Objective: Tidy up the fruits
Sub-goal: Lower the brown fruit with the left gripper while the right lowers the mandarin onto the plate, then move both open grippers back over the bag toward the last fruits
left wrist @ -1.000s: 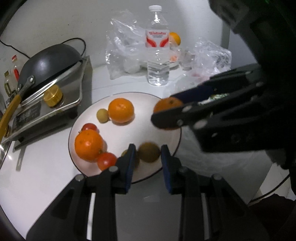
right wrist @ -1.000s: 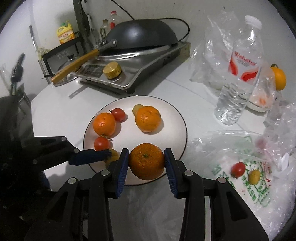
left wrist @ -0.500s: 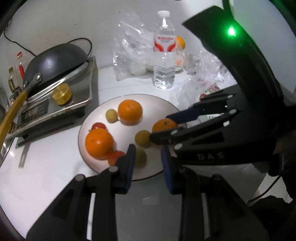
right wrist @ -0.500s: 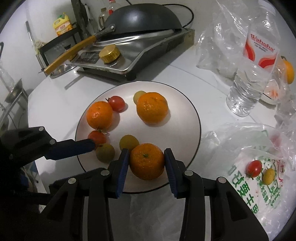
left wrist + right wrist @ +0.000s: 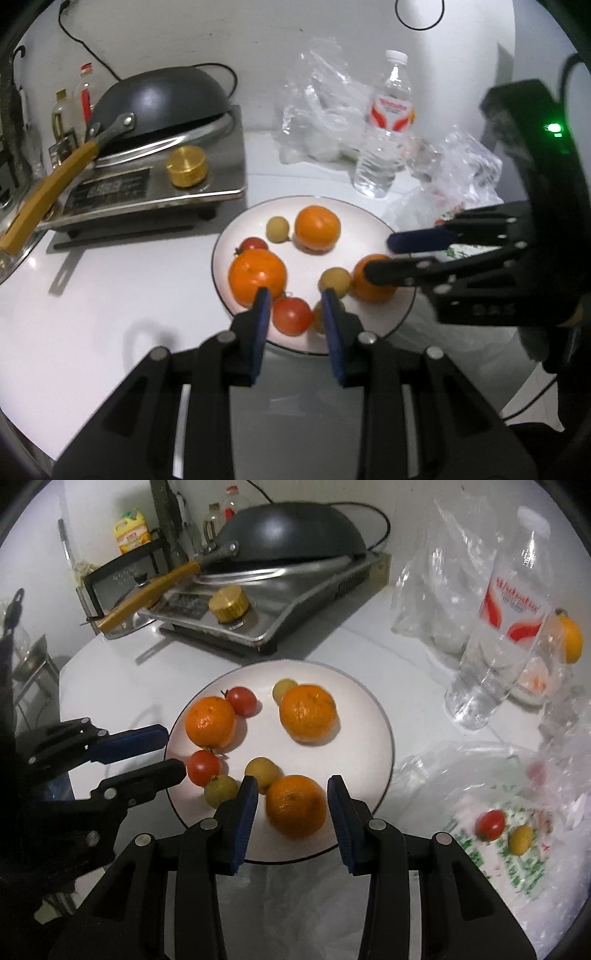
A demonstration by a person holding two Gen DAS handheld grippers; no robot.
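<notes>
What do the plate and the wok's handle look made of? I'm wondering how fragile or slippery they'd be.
The plate looks like glazed ceramic: smooth white surface, thin dark rim line, soft sheen. Melamine can't be ruled out. The wok handle looks like varnished wood, a warm yellow-brown, joined to the dark pan by a grey metal bracket; coloured plastic is possible.

A home kitchen: a wok [image 5: 291,531] on a countertop stove [image 5: 280,602], oil bottles [image 5: 61,114] behind.

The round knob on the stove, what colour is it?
Gold knob, clearest in the right wrist view.
</notes>
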